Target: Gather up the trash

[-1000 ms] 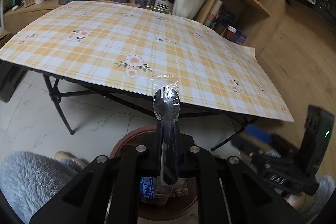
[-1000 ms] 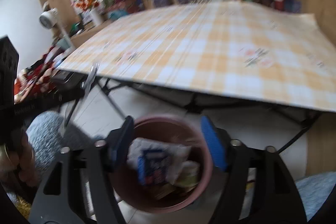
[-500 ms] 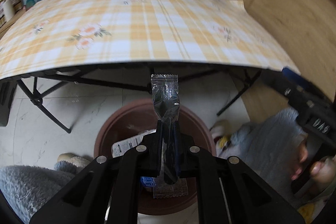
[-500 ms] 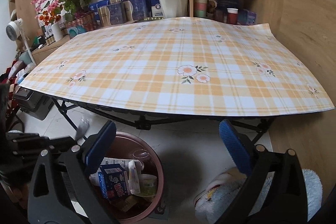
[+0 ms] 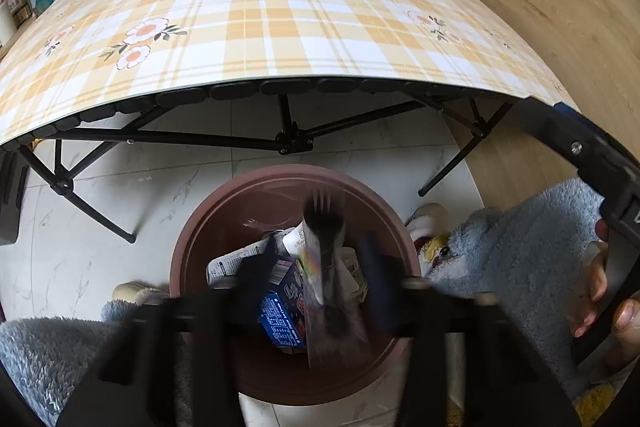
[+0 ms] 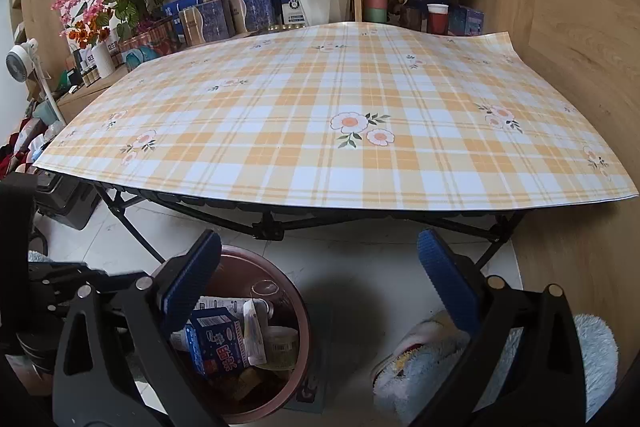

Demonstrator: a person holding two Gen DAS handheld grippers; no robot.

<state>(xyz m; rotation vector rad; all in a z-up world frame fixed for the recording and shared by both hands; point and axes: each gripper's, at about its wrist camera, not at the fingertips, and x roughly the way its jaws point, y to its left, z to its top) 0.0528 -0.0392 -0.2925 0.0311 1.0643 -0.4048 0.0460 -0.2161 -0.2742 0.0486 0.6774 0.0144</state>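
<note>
A brown round bin stands on the floor in front of the table, holding a blue carton and other trash. My left gripper is above the bin, blurred, with its jaws spread apart. A black plastic fork in a clear wrapper hangs loose between them over the bin. My right gripper is open and empty, to the right of the bin, facing the table. The blue carton lies in the bin.
A folding table with a yellow plaid cloth fills the middle, with black legs below. Flower pots, boxes and shelves stand behind it. My fluffy slippers are on the white tile floor.
My left gripper has tipped down over the bin and opened, letting go of the wrapped fork. My right gripper has swung away from the bin toward the table.
</note>
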